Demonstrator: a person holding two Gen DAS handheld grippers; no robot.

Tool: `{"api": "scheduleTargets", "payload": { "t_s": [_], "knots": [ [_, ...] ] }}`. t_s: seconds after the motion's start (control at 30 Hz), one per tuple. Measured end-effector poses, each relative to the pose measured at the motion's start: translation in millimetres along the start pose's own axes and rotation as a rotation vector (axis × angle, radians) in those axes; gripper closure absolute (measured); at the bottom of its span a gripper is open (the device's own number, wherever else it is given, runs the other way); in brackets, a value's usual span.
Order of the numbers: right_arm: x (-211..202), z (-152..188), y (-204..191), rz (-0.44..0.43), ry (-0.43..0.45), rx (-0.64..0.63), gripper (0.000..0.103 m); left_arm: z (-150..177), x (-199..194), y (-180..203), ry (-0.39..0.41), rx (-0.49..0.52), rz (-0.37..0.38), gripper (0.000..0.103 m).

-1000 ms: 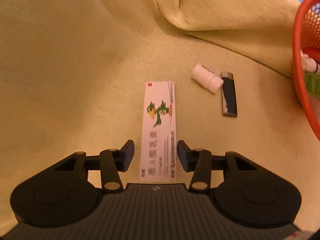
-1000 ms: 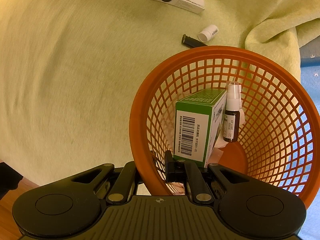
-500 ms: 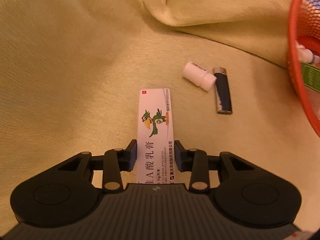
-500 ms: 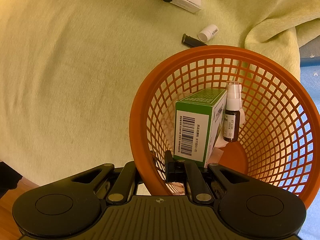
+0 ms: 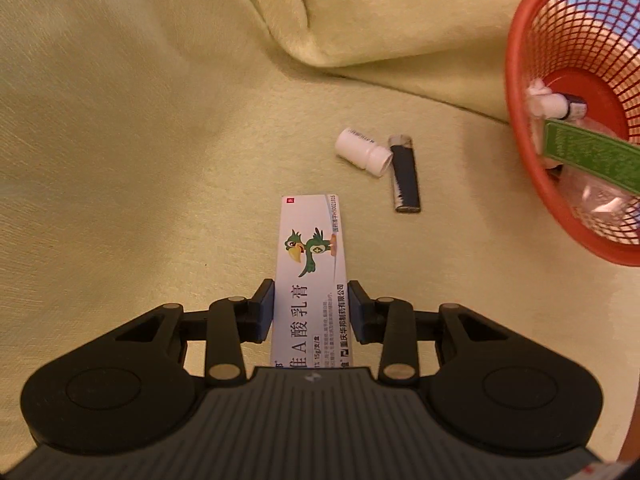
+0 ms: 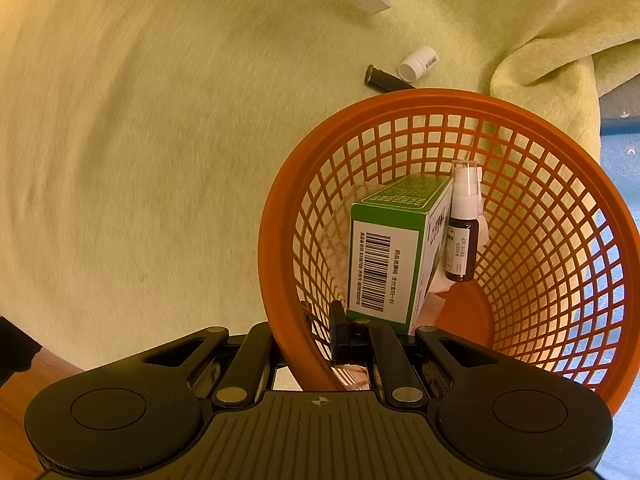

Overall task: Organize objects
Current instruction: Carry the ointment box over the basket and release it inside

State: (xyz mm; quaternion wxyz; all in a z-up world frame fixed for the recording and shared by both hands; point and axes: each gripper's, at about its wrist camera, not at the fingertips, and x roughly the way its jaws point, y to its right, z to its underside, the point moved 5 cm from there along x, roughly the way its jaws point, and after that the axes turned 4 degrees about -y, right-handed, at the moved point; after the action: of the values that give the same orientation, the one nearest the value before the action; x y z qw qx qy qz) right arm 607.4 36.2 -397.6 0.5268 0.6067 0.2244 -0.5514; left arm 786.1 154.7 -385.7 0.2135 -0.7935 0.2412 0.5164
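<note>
- Left wrist view: the left gripper [image 5: 311,308] clamped a white ointment box [image 5: 310,276] above the yellow cloth [image 5: 120,160]. A white bottle [image 5: 363,153] and a black lighter [image 5: 405,174], touching, lay unsorted, with the orange basket [image 5: 520,148] at right.
- Right wrist view: the right gripper [image 6: 320,340] pinched the basket's near wall; inside stood a green box [image 6: 394,248] and a spray bottle [image 6: 463,232], already sorted.

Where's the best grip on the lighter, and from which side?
Take the lighter by its long flat sides at mid-body, coming straight down with the tool fingers across its narrow width. It lies flat on the cloth, and the white pill bottle touches its metal-capped end, so stay toward the other end.
</note>
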Motion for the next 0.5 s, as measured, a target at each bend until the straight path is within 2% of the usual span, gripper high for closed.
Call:
{"api": "scheduleTargets", "payload": {
  "t_s": [0.5],
  "knots": [
    [-1.0, 3.2, -4.4, 0.008, -0.002, -0.007, 0.098, -25.1, -75.4, 33.3, 0.091, 0.128, 0.110, 0.071]
  ]
}}
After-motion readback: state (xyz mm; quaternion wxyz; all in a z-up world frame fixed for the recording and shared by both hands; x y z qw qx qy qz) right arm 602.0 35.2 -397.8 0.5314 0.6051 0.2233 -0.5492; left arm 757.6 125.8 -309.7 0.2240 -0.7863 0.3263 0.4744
